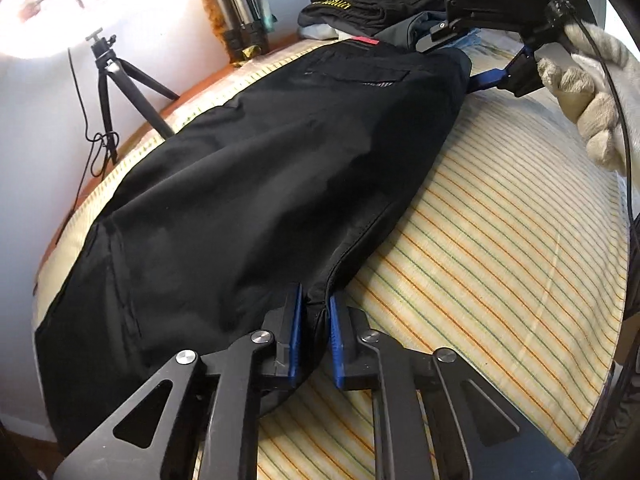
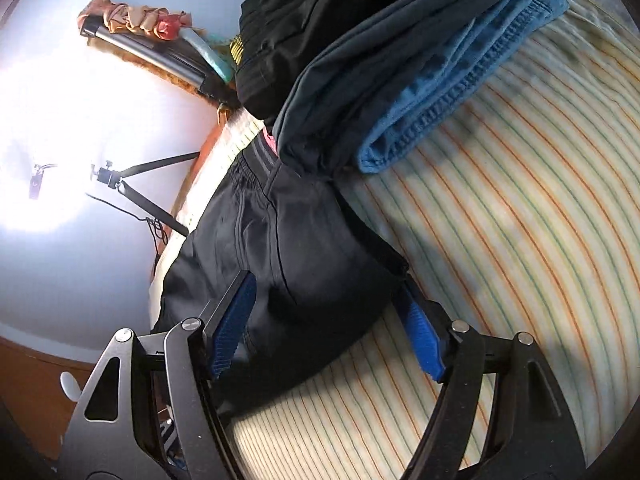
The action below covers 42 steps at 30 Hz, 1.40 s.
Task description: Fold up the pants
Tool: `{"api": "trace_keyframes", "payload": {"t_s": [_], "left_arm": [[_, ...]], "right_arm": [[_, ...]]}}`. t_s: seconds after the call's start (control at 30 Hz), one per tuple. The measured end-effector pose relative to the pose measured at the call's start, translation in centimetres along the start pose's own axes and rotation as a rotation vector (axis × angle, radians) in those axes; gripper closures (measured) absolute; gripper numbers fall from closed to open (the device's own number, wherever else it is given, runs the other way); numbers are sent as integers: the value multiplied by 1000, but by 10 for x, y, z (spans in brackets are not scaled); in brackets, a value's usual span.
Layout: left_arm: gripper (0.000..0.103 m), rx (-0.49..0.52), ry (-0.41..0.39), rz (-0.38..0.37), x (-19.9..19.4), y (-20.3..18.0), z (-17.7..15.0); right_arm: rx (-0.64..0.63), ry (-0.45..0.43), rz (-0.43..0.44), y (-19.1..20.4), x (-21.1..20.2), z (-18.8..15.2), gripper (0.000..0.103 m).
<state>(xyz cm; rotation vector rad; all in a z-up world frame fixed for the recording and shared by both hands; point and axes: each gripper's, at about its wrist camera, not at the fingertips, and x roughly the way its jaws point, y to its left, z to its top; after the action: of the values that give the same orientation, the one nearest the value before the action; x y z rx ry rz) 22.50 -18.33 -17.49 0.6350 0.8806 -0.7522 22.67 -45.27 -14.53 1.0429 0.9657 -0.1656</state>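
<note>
Black pants lie flat along the striped bed sheet, with the red-tagged waistband at the far end. My left gripper is shut on the pants' near edge, and its blue pads pinch a fold of the fabric. At the far end a gloved hand holds my right gripper at the waist corner. In the right wrist view the right gripper stands open, with the pants' waist corner lying between its wide-spread blue pads.
A pile of folded clothes sits just beyond the waistband, a black piece on top and a blue one at the side. A tripod and a bright lamp stand off the bed's left edge. Bare sheet lies to the right.
</note>
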Motion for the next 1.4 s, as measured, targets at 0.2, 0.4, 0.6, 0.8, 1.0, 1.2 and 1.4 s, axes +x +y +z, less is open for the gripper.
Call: {"api": "trace_keyframes", "payload": {"t_s": [0.2, 0.4, 0.6, 0.8, 1.0, 1.2, 1.4], "left_arm": [[97, -60, -42, -62, -24, 17, -2], [97, -100, -36, -149, -29, 24, -6], [91, -109, -13, -140, -15, 15, -10], [78, -230, -84, -122, -59, 47, -23], [66, -532, -144, -72, -105, 128, -64], [65, -990, -141, 34, -121, 228, -159], [65, -1317, -145, 59, -119, 285, -236]], "right_arm": [[-106, -32, 13, 25, -16, -8, 80], [-393, -142, -128, 76, -36, -27, 84], [-414, -44, -296, 58, -3, -28, 78], [-506, -150, -354, 80, -33, -35, 54], [-609, -224, -356, 111, -51, -52, 50], [-674, -285, -332, 136, -69, -68, 49], [-700, -200, -204, 158, -60, -78, 46]]}}
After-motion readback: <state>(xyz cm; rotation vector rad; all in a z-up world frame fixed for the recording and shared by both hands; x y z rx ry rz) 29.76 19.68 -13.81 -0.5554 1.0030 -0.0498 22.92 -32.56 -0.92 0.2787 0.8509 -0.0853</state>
